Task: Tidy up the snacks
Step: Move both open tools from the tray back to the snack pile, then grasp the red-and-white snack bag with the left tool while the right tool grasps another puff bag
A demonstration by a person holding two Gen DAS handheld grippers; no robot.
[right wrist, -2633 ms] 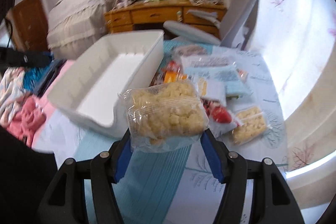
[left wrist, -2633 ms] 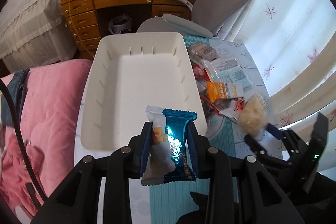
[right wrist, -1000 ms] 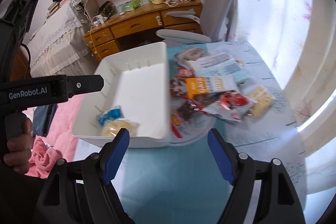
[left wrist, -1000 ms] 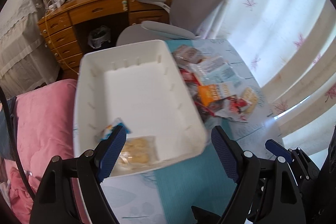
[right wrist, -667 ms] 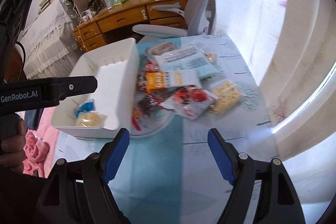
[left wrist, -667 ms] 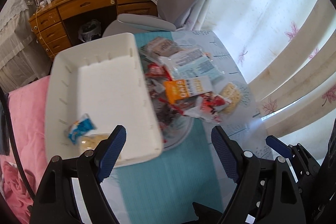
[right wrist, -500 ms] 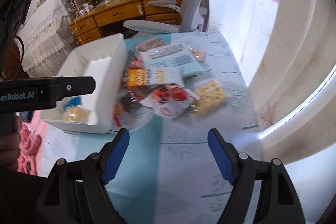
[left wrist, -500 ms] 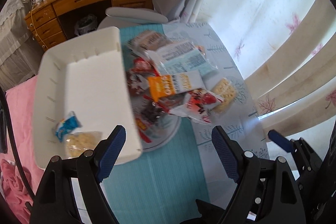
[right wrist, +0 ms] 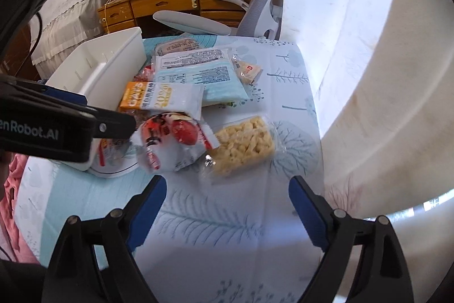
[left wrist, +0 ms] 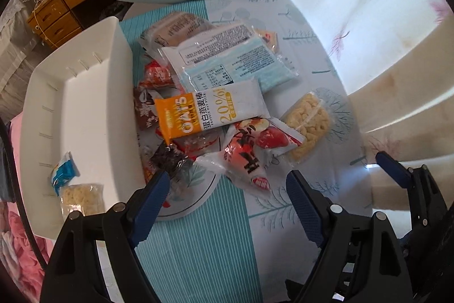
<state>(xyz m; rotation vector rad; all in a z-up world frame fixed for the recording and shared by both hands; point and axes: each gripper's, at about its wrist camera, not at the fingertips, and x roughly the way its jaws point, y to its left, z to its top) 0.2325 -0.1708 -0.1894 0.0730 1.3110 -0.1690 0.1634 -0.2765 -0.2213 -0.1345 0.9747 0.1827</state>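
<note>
Both grippers, left (left wrist: 227,189) and right (right wrist: 227,195), hover with jaws wide and empty above the snack pile (left wrist: 215,104).

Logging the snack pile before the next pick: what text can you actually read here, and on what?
"OATS", "20%": orange-and-white oat bar wrapper.
"enRobot.AI", start cut off: left tool's body.
Blue-and-white packs: fine print, too small to read.
Red-and-white packet: large characters, not legible.

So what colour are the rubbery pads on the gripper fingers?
Dark blue pads, clearest in the left wrist view.
</note>
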